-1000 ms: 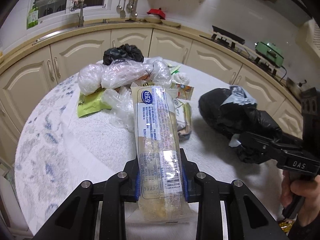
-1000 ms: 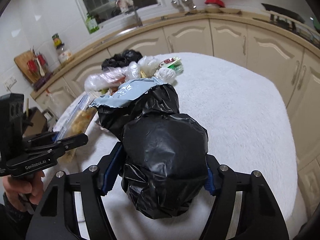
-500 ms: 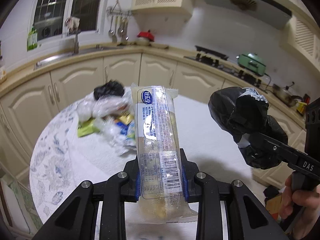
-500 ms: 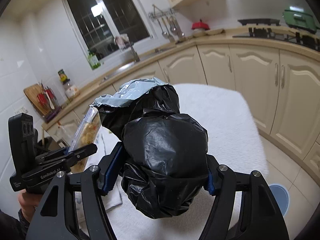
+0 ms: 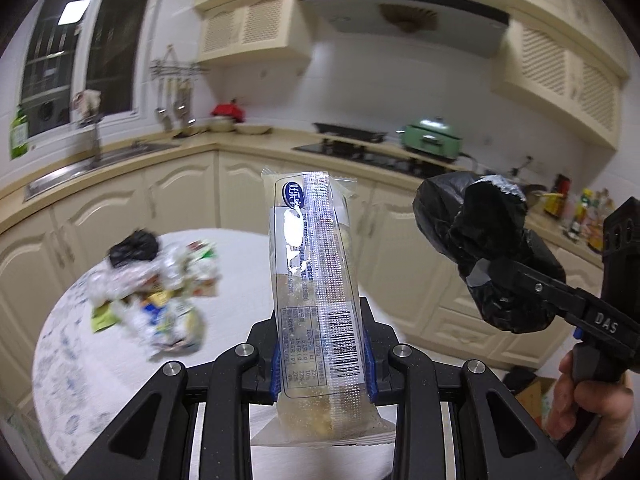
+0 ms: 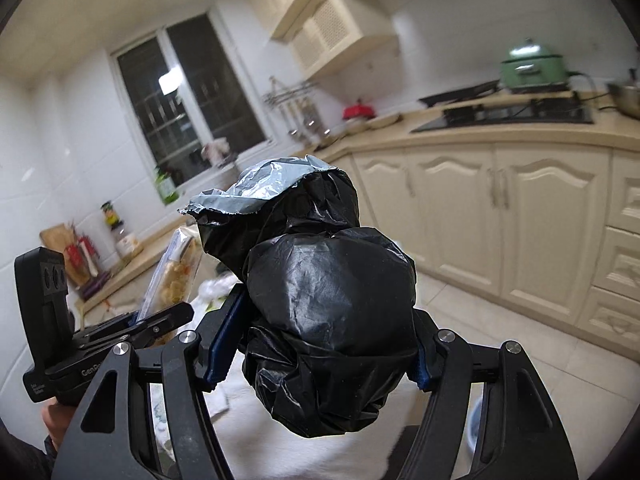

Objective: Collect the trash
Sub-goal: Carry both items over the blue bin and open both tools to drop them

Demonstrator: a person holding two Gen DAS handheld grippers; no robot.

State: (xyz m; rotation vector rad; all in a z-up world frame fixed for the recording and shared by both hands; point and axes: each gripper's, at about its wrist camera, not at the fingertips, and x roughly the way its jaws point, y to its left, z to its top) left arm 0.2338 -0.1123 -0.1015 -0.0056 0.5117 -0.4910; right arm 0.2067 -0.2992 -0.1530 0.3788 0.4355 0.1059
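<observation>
Both grippers hang raised above the round table (image 5: 80,360). The left gripper (image 5: 322,354) is clamped narrow; the right gripper (image 6: 316,354), clamped wider, is level beside it, each in one hand (image 5: 580,400).

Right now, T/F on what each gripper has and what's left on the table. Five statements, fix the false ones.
1. The left gripper is shut on a clear snack wrapper. True.
2. The right gripper is open with nothing between its pads. False: it is clamped on a bulging black trash bag.
3. The black trash bag shows a grey inner flap at its top. True.
4. The round table has been cleared of all trash. False: a pile of wrappers and plastic bags lies on it.
5. A green pot stands beside the sink under the window. False: it stands on the counter by the stove.
</observation>
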